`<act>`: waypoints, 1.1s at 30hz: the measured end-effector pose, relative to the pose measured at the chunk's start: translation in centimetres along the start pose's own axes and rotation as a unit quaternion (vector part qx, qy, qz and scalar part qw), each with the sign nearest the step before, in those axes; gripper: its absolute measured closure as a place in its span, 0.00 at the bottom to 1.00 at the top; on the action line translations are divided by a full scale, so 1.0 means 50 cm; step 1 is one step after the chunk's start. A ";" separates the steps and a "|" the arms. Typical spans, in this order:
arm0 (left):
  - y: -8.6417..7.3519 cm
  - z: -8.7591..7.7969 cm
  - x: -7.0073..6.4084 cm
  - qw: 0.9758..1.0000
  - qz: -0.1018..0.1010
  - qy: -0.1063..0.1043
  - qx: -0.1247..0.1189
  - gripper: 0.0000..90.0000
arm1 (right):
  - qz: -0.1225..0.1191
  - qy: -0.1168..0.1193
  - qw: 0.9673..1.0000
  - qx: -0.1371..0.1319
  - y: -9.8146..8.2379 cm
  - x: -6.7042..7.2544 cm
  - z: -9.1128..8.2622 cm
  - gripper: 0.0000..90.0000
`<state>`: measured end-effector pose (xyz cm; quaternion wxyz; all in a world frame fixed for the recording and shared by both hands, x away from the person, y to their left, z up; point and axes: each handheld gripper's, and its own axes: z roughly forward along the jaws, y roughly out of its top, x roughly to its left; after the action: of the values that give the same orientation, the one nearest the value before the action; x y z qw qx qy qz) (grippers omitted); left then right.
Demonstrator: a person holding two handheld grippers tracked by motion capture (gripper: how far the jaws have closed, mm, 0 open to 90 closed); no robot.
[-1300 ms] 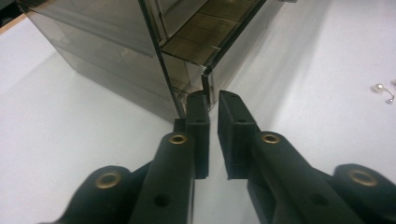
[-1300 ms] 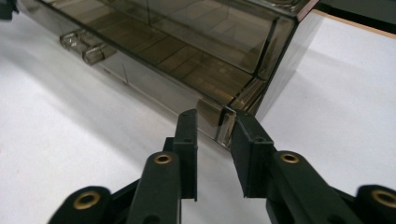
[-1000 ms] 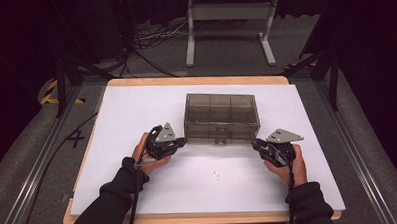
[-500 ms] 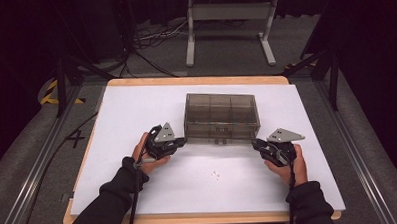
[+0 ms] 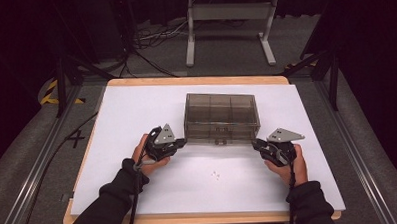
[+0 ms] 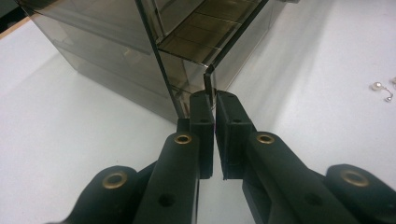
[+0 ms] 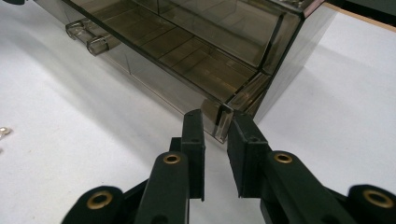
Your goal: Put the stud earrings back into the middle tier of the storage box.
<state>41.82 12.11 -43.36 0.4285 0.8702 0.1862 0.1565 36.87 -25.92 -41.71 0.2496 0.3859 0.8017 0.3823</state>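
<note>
A smoked plastic box (image 5: 221,116) at mid-table is gripped at its front drawer's (image 7: 187,60) two corners. The left gripper (image 6: 214,100) is pinched nearly closed on the left corner, the right gripper (image 7: 215,122) narrowly around the right. The drawer appears partly drawn; an even, level pull is judged next.

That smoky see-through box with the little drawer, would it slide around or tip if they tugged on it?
The smoky plastic box looks thin-walled and nearly empty, so it is probably light and stiff. Sitting low and wide on the smooth white table, it would likely slide rather than tip. Its glossy walls may be slippery, which may be why the left gripper and right gripper each take a front corner.
</note>
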 end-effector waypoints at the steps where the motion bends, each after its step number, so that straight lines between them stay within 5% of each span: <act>1: 0.001 -0.001 0.000 1.000 0.002 0.001 0.003 0.95 | -0.003 0.000 1.000 0.001 0.001 0.001 0.000 0.86; 33: 0.001 -0.017 -0.016 1.000 0.022 -0.009 0.020 0.96 | -0.024 0.002 1.000 0.010 -0.006 0.019 -0.020 0.86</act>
<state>40.75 12.32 -42.91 0.4094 0.8838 0.1657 0.1543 35.49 -25.70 -41.46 0.2531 0.3680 0.8150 0.3691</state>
